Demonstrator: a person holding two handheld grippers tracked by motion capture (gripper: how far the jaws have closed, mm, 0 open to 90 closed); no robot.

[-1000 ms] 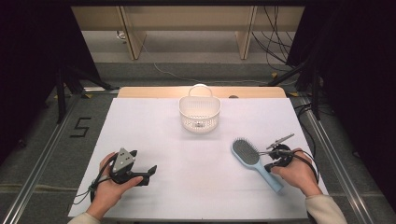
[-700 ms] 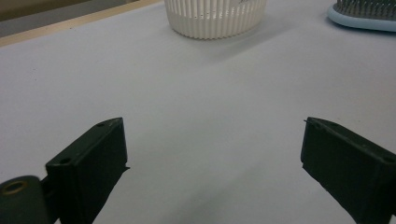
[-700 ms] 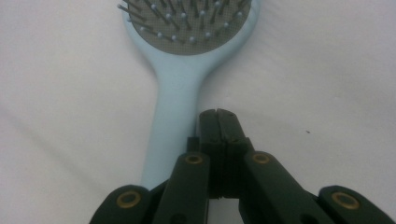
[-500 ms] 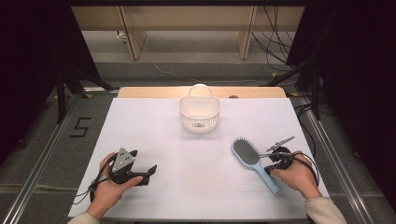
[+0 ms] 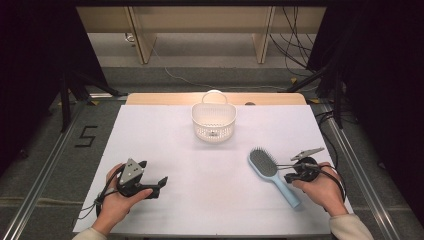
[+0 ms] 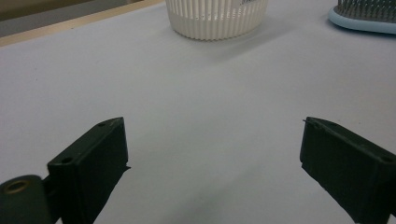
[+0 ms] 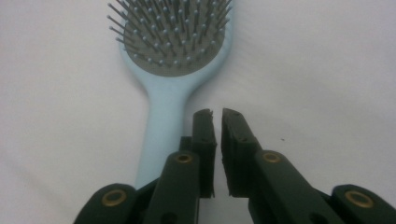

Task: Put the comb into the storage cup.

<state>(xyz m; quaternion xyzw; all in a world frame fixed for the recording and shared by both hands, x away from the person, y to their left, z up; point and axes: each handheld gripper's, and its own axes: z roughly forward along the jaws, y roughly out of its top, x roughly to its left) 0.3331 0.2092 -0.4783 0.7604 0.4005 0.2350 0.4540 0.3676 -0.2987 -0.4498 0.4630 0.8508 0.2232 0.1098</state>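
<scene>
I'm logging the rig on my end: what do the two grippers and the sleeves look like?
Both are black. The left gripper carries a grey three-cornered plate, and a black cable trails from it. The right gripper shows brass-coloured rivets, and a looping black cable. Cuffs are light beige.

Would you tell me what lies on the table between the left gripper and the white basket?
Nothing: in the left gripper view, bare white table runs from the left gripper to the white basket.

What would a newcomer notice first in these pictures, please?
Probably the light blue hairbrush lying bristles-up at the table's right, with the right gripper just beside its handle, jaws nearly shut on nothing. Next, the white basket at the far middle, and the left gripper standing wide open.
</scene>
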